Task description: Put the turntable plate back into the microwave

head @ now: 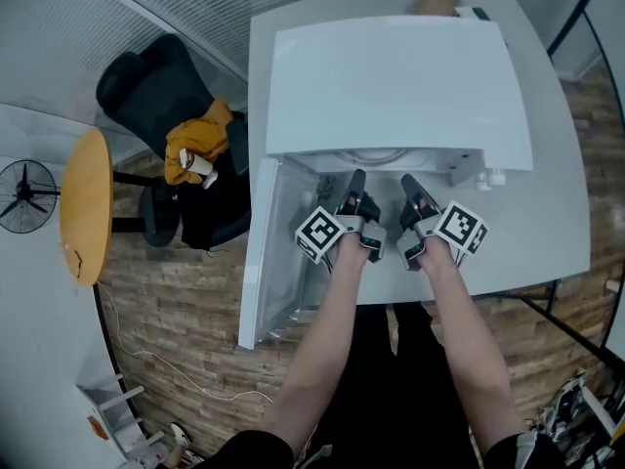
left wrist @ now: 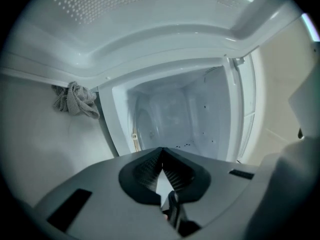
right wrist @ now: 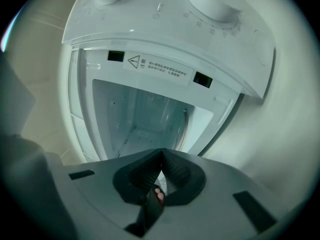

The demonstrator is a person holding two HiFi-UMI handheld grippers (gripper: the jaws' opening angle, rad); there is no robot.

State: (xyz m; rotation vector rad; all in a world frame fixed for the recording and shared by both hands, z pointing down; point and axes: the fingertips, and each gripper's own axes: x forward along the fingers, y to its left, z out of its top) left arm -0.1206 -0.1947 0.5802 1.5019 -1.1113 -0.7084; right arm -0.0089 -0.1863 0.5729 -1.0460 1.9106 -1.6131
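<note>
The white microwave (head: 391, 76) stands on a white table (head: 562, 213) with its door (head: 278, 262) swung open to the left. A pale round rim, likely the turntable plate (head: 371, 155), shows just inside the cavity mouth. In the left gripper view a round glassy shape (left wrist: 145, 129) lies against one cavity wall. My left gripper (head: 354, 180) and right gripper (head: 408, 182) hover side by side in front of the opening. Both point into the cavity. The left gripper (left wrist: 161, 149) is shut and the right gripper (right wrist: 162, 151) is shut, with nothing between the pads.
The control panel with knobs (right wrist: 212, 6) sits beside the cavity. A grey cloth (left wrist: 75, 100) lies on the table near the door. A black chair with an orange garment (head: 200, 149), a round wooden table (head: 86, 203) and a fan (head: 21, 195) stand to the left.
</note>
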